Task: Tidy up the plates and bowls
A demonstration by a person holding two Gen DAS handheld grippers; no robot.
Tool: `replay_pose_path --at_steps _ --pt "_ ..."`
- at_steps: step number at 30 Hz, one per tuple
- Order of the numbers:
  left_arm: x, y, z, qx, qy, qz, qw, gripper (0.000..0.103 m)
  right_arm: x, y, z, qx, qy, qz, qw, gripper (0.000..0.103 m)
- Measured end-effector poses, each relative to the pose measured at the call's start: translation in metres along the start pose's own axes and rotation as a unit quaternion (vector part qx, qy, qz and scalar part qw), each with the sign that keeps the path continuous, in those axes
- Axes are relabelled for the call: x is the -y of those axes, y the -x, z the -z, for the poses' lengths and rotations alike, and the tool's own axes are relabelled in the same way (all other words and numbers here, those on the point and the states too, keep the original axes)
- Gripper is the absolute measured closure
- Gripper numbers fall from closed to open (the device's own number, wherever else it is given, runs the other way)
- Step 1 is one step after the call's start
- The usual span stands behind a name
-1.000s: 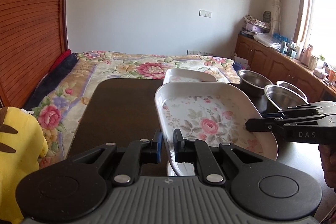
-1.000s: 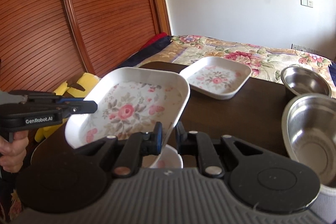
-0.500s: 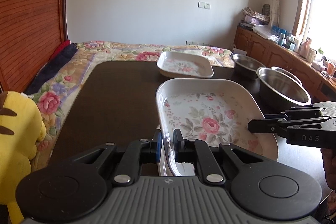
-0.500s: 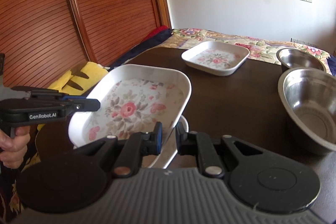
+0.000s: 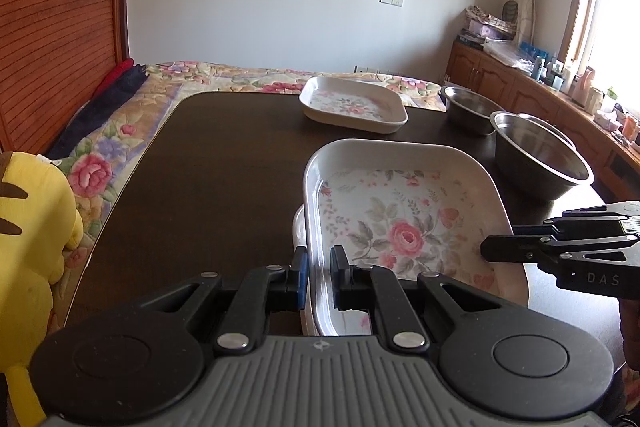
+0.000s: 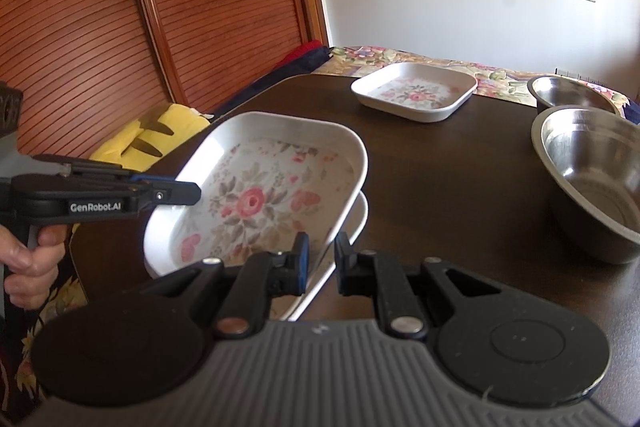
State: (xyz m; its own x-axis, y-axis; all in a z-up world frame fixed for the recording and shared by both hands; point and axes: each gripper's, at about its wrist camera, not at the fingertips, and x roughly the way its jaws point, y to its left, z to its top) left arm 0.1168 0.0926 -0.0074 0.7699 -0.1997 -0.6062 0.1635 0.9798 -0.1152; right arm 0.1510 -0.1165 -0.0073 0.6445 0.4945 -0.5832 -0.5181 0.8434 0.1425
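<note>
Dark bedroom table (image 5: 208,163): your left gripper (image 5: 319,281) and right gripper (image 6: 321,269) both clamp the floral plate (image 5: 404,223) hovering over the plate below (image 6: 358,223) (stacking step), so lower it square, then release.

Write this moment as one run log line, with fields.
left gripper: shut on floral plate | right gripper: shut on floral plate | plate: just above second plate | steel bowls: on table

Floral plate (image 5: 404,223) tilted, perhaps touching lower plate (image 6: 352,227).
</note>
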Motion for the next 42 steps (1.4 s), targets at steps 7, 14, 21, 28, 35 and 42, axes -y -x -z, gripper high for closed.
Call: replay_pose_path --at_steps 7,14,21,28,35,42 --pt "0.0 -0.003 0.002 -0.001 0.001 -0.002 1.0 0.091 -0.001 -0.002 -0.003 -0.004 0.0 0.0 1.0 0.087" --pt "0.001 -0.004 0.001 0.0 0.0 -0.004 1.0 0.091 -0.002 -0.002 -0.001 -0.002 0.002 0.002 1.0 0.087" --pt "-0.001 -0.006 0.002 0.0 0.0 -0.012 0.9999 0.091 -0.003 -0.002 0.0 -0.001 0.008 0.001 1.0 0.084" --pt "-0.001 -0.005 0.002 0.007 -0.004 -0.018 0.9998 0.089 -0.002 0.002 -0.001 0.006 0.01 0.004 1.0 0.082" --pt "-0.002 -0.002 -0.002 0.014 -0.006 -0.017 0.9997 0.089 -0.002 0.01 -0.009 0.027 0.023 0.012 0.999 0.082" --pt "0.0 -0.002 -0.009 0.02 -0.013 -0.016 0.9996 0.089 0.002 0.014 -0.017 0.044 0.024 0.015 0.999 0.082"
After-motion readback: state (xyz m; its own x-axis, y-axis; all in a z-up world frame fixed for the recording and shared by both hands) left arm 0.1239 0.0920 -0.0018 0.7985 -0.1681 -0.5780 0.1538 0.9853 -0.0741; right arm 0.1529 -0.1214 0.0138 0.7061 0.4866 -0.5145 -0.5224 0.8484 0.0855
